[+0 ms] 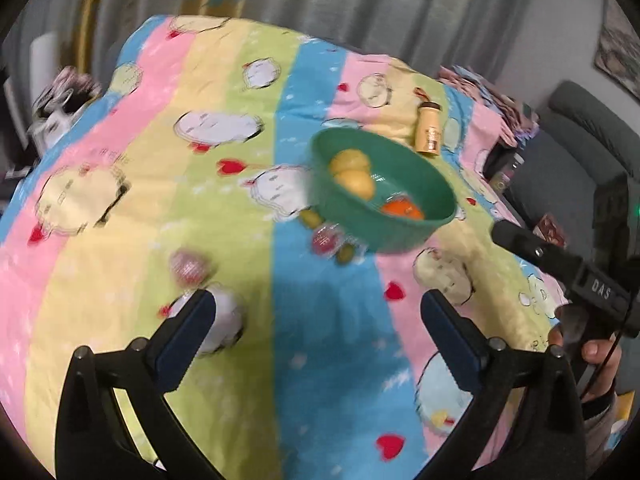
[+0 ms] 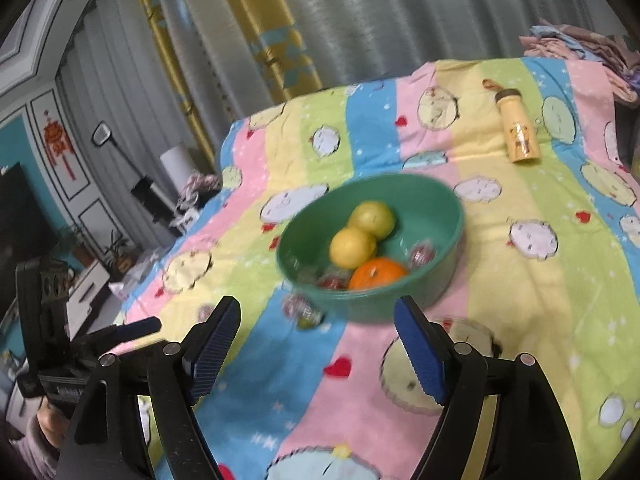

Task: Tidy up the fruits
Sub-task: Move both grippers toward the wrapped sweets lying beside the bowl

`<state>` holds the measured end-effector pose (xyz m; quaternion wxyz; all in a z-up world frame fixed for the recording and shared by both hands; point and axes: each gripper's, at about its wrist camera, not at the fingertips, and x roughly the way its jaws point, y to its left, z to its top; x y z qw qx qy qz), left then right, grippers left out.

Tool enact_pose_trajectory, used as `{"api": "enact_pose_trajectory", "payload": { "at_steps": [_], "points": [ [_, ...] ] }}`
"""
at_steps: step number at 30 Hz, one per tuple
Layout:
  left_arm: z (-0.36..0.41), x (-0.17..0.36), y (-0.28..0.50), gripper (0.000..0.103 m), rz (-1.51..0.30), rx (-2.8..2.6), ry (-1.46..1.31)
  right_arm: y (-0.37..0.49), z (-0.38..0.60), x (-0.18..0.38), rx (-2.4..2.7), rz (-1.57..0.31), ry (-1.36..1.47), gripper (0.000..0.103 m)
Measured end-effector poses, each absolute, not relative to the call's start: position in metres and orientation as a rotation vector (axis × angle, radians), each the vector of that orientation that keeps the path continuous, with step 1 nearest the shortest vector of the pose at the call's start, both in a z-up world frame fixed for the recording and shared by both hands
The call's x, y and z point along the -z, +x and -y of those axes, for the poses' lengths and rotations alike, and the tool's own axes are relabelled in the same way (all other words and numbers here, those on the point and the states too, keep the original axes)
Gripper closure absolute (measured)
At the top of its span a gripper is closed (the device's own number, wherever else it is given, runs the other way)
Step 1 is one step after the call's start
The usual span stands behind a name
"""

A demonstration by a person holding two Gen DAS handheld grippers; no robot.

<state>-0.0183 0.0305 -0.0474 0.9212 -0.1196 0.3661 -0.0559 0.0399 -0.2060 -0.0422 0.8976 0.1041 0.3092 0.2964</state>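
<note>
Both claws stand spread and empty: the left claw (image 1: 316, 312) and the right claw (image 2: 318, 320). Mid-frame, the green bowl (image 2: 440, 216) on the striped cloth (image 2: 520, 280) holds two yellow fruits (image 2: 354, 246) and an orange (image 2: 376, 274).

Green bowl (image 2: 436, 216): smooth plastic, slight sheen. Striped bedsheet (image 2: 520, 280): soft matt cloth, lightly creased. Gripper pads (image 2: 420, 360): blue, ribbed, rubbery. Orange (image 2: 376, 274): glossy skin. Bottle (image 2: 520, 136): smooth, satin. Curtains (image 2: 360, 20): matt fabric.
</note>
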Motion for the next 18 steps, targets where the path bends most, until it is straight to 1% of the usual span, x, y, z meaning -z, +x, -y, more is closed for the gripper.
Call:
{"api": "enact_pose_trajectory", "payload": {
  "at_steps": [3,7,18],
  "points": [
    [-0.047,0.056,-0.033,0.000,-0.758,0.067,-0.263,0.028,0.200,0.053,-0.615,-0.673,0.190,0.023],
    [-0.065,0.063,-0.032,0.000,-0.764,0.043,-0.310,0.023,0.195,0.066,-0.589,-0.723,0.169,0.023],
    [-0.086,0.073,-0.032,0.000,-0.734,-0.028,-0.307,0.015,0.164,0.084,-0.573,-0.794,0.105,0.024]
  ]
}}
